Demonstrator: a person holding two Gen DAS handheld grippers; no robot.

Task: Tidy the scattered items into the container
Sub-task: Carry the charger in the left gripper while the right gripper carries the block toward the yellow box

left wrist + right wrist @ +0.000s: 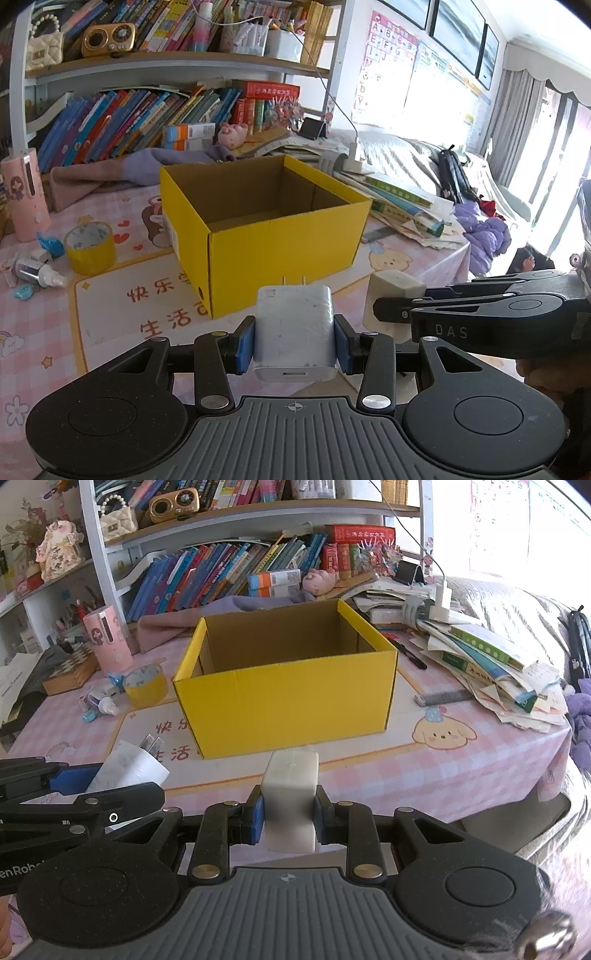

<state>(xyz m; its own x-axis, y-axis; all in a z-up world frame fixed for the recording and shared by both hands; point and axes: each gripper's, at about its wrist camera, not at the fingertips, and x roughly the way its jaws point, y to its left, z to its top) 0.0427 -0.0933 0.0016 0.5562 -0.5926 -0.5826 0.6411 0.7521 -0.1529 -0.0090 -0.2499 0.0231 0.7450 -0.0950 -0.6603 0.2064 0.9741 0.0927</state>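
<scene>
My left gripper [294, 341] is shut on a white plug charger [294, 328], prongs pointing away toward the yellow cardboard box [280, 254]. My right gripper [289, 818] is shut on a cream white block [291, 797], held above the pink tablecloth just in front of the yellow cardboard box [291, 709]. The box is open at the top and what shows of its inside is bare. In the left wrist view the right gripper [380, 314] reaches in from the right with the cream block [391, 295]. In the right wrist view the left gripper [79, 788] holds the charger [129, 768] at lower left.
Left of the box lie a yellow tape roll [90, 247], a small spray bottle [38, 273] and blue trinkets [50, 243], beside a pink tumbler [24, 194]. A messy pile of books and papers [491, 672] sits to the right, near the table edge. Bookshelves [147, 66] stand behind.
</scene>
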